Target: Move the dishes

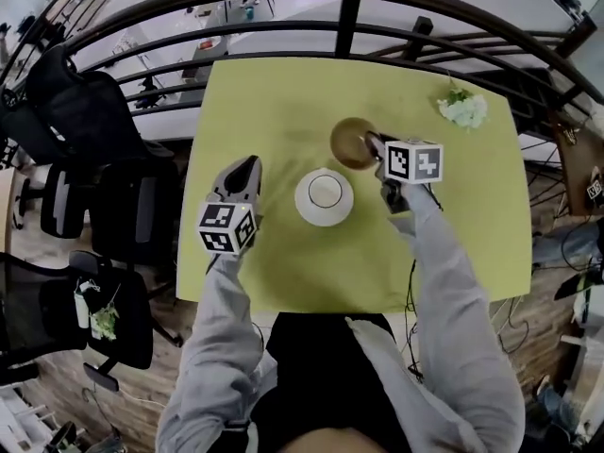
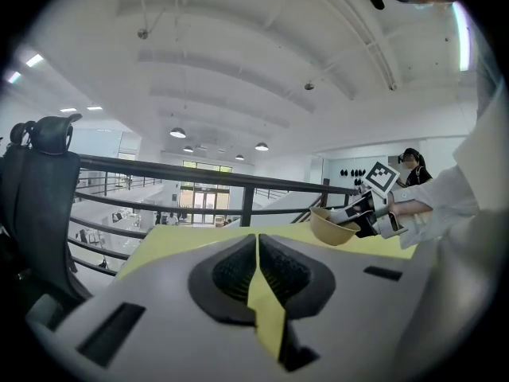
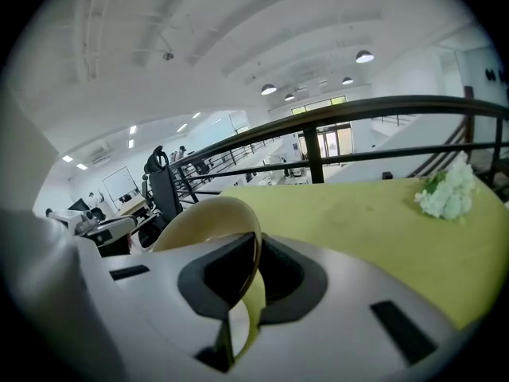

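A tan bowl hangs above the yellow-green table, tilted, with my right gripper shut on its rim. In the right gripper view the bowl's rim runs between the pads of that gripper. The left gripper view shows the bowl held off the table at the right. A white dish sits on the table in front of me, between the two grippers. My left gripper hovers to the left of it, jaws together with nothing in them.
A small bunch of white flowers lies at the table's far right corner, also in the right gripper view. A dark metal railing runs behind the table's far edge. Black office chairs stand to the left.
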`<control>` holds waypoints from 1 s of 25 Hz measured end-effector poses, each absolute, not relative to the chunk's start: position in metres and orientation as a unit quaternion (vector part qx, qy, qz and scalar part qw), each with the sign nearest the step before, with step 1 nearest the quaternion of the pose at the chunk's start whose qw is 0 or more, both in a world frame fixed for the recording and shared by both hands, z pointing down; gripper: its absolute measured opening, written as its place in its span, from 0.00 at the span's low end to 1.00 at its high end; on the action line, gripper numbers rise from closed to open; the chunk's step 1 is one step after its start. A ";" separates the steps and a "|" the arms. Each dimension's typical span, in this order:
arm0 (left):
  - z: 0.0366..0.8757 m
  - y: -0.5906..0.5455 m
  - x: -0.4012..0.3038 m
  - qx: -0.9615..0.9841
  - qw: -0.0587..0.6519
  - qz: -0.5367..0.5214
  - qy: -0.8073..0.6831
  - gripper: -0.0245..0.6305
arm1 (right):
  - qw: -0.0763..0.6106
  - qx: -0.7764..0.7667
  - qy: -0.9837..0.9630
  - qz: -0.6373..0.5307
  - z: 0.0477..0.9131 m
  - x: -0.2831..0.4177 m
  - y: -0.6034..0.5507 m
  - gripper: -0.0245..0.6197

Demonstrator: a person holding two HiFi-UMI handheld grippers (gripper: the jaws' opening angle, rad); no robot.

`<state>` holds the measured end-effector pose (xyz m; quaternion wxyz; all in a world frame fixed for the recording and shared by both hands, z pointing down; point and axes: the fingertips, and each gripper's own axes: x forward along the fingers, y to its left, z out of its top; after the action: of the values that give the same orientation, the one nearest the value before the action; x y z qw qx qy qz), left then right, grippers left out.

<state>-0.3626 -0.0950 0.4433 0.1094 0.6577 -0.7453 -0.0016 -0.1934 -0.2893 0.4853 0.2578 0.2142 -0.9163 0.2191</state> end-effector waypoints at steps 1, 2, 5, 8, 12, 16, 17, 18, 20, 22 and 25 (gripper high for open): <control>0.449 -0.091 -0.356 0.658 0.113 0.000 -0.744 0.07 | 0.257 0.216 -0.917 0.215 0.489 -0.185 -0.284 0.08; 0.455 -0.087 -0.350 0.659 0.118 0.000 -0.743 0.07 | 0.256 0.219 -0.917 0.213 0.493 -0.176 -0.278 0.08; 0.466 -0.069 -0.332 0.660 0.133 -0.005 -0.740 0.07 | 0.260 0.227 -0.915 0.208 0.500 -0.149 -0.255 0.08; 0.469 -0.049 -0.313 0.659 0.133 0.008 -0.740 0.07 | 0.260 0.238 -0.912 0.209 0.500 -0.119 -0.230 0.08; 0.475 -0.032 -0.285 0.657 0.144 0.008 -0.740 0.07 | 0.260 0.252 -0.905 0.224 0.506 -0.085 -0.214 0.08; 0.482 -0.023 -0.260 0.650 0.158 -0.003 -0.743 0.07 | 0.252 0.253 -0.894 0.270 0.525 -0.062 -0.208 0.08; 0.483 -0.023 -0.255 0.649 0.160 -0.007 -0.744 0.07 | 0.255 0.257 -0.891 0.274 0.528 -0.058 -0.210 0.08; 0.484 -0.024 -0.250 0.648 0.162 -0.011 -0.744 0.07 | 0.260 0.263 -0.887 0.276 0.531 -0.054 -0.212 0.08; 0.488 -0.028 -0.243 0.646 0.164 -0.014 -0.745 0.07 | 0.269 0.271 -0.880 0.282 0.540 -0.048 -0.217 0.08; 0.492 -0.033 -0.238 0.642 0.167 -0.011 -0.748 0.07 | 0.274 0.277 -0.874 0.292 0.550 -0.044 -0.220 0.08; 0.497 -0.038 -0.235 0.637 0.170 -0.005 -0.752 0.07 | 0.277 0.291 -0.863 0.306 0.560 -0.042 -0.225 0.08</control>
<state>-0.2352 -0.0379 0.4975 0.1699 0.6370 -0.7519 -0.0055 -0.0419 -0.2246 0.5605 0.2769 0.2907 -0.8633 0.3057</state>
